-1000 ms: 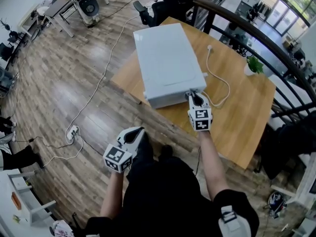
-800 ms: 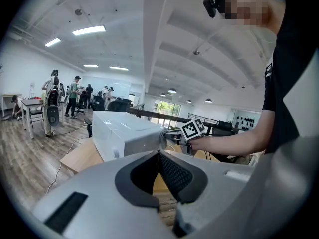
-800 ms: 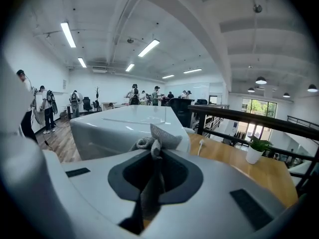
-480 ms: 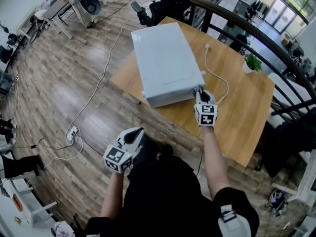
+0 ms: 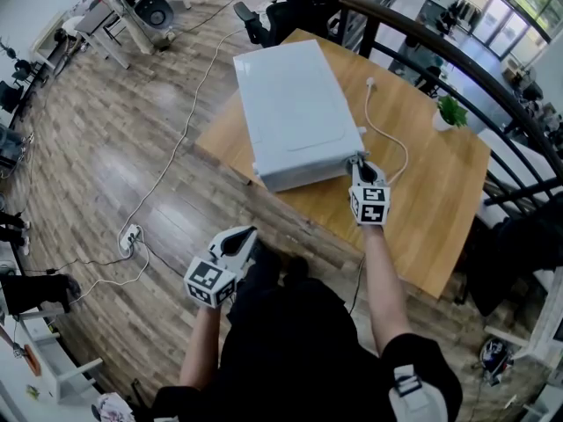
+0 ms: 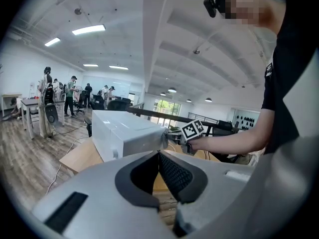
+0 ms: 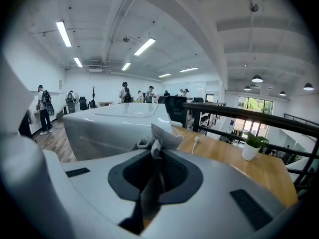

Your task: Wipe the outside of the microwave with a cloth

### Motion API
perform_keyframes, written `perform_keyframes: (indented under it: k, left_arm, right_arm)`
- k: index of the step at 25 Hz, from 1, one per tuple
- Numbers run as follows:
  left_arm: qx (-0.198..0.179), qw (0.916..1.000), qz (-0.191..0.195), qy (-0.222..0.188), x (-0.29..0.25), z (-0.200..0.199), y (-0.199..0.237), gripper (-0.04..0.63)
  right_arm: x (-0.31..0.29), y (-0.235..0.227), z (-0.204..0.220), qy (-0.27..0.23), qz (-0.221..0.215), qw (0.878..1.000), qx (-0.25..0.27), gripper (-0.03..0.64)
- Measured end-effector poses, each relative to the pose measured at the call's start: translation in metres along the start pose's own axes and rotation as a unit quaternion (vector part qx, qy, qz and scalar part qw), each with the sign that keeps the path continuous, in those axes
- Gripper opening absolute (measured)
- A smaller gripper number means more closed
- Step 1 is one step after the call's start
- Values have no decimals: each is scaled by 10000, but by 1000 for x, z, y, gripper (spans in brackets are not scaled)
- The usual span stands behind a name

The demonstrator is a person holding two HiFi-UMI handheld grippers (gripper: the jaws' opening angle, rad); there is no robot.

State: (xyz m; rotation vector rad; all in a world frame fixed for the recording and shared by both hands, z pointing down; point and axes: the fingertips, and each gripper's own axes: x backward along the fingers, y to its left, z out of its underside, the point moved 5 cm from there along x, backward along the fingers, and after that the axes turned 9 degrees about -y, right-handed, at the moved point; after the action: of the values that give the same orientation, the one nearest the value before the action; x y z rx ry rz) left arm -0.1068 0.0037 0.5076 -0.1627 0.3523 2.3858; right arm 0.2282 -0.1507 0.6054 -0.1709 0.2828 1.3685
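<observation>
Pressing a grey cloth [image 7: 155, 142] against the near right corner of the white microwave [image 5: 295, 104] with the right gripper [image 5: 356, 162]. Clamping that cloth between closed fingers [image 7: 175, 172], with a crumpled tuft poking out past the tips and the rest trailing down between the pads. Sits on the wooden counter [image 5: 440, 209], this microwave, towards the left edge, with a white cable [image 5: 389, 143] curling over the wood just beside it and a small potted plant [image 5: 450, 112] well apart at the far side. Holding the left gripper [image 5: 250, 233] low by the waist, off the counter and above the plank floor [image 5: 106, 165], with fingers shut together on nothing.
</observation>
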Motion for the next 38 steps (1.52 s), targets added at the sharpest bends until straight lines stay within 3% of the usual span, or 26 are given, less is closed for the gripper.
perform_keyframes:
  k: [21,26,38]
  left_arm:
    - [1,10000,41,-40,-5,-6,12,2]
    - [94,9999,61,17,2,-2,18,2]
    - [-16,9979,644,-76,-16,-20,35,3]
  right_arm:
    - [-15,1,34,595,-57,9982,85,26]
    - [-15,2,34,629,37,9975,316,25]
    - [-13,27,34,766,488,9956,236,24]
